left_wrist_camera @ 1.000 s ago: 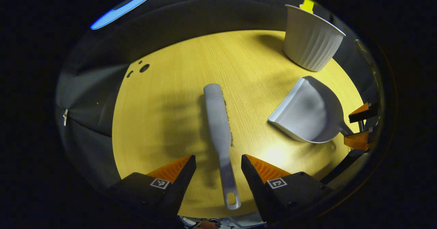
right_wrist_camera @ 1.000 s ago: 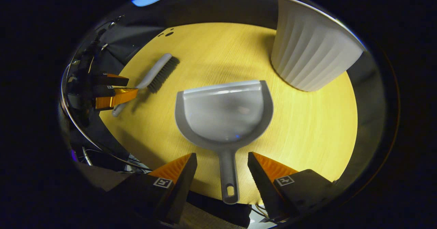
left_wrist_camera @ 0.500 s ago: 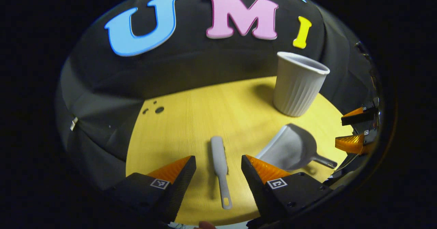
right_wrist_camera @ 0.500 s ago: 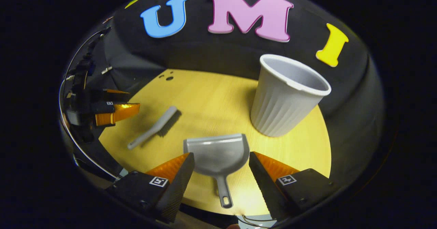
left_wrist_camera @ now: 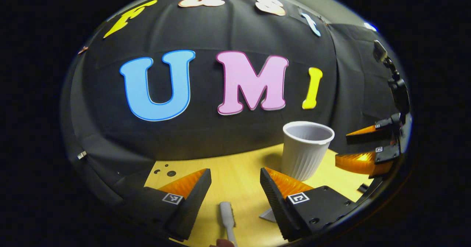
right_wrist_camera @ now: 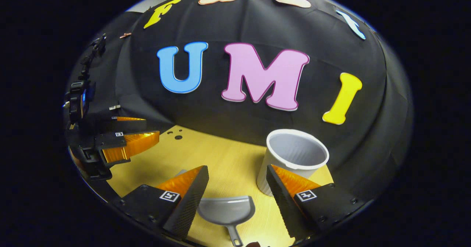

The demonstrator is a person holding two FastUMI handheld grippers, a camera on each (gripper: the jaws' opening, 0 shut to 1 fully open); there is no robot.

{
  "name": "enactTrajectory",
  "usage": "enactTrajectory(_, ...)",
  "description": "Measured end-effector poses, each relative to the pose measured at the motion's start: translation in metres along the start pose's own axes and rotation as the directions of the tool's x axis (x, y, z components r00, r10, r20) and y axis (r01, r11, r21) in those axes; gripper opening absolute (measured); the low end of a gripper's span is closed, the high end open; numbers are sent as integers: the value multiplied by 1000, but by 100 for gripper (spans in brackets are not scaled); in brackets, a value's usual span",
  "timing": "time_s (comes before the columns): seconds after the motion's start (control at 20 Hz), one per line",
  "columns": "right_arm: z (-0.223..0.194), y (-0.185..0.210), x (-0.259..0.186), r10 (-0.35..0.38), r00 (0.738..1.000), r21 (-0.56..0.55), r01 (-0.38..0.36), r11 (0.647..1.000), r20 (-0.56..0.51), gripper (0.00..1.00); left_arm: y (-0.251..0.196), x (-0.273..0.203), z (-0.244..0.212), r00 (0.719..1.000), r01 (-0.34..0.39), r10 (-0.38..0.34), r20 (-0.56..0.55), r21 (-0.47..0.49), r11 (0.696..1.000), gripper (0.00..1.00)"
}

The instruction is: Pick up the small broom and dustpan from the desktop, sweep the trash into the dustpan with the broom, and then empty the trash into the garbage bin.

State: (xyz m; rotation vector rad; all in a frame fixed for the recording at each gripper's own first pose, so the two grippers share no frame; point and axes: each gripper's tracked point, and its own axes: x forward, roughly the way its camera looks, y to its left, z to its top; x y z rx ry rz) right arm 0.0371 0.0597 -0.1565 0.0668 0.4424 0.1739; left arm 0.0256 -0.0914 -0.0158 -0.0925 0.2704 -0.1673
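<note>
The grey broom (left_wrist_camera: 227,217) lies flat on the yellow table (left_wrist_camera: 235,166), low between the fingers of my left gripper (left_wrist_camera: 235,171), which hangs open above and short of it. A corner of the grey dustpan (left_wrist_camera: 268,214) peeks out beside the right finger. In the right gripper view the dustpan (right_wrist_camera: 226,210) rests on the table with its handle pointing toward me, below my open right gripper (right_wrist_camera: 237,168). The white ribbed garbage bin (right_wrist_camera: 294,155) stands upright at the back right. Neither gripper touches anything.
The other gripper (left_wrist_camera: 344,149) hovers at the right edge, beside the bin (left_wrist_camera: 306,149). The left gripper (right_wrist_camera: 151,126) shows at the far left, over the table's edge. Small dark holes (left_wrist_camera: 167,173) mark the table's back left. The black cloth wall closes the back.
Both grippers have risen and tipped up from the table, so broom and dustpan have slid to the bottom of the views. Both tools still lie where they were.
</note>
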Motion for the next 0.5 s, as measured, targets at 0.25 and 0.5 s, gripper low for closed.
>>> enactTrajectory(0.25, 14, 1, 0, -27, 998, 32, 26, 999, 54, 98, -1, -11, 25, 997, 49, -45, 55, -79, 996, 88)
enactTrajectory(0.5, 30, 9, 5, -65, 994, 57, 60, 997, 82, 98, -2, -10, 18, 991, 129, -124, 55, -102, 986, 88)
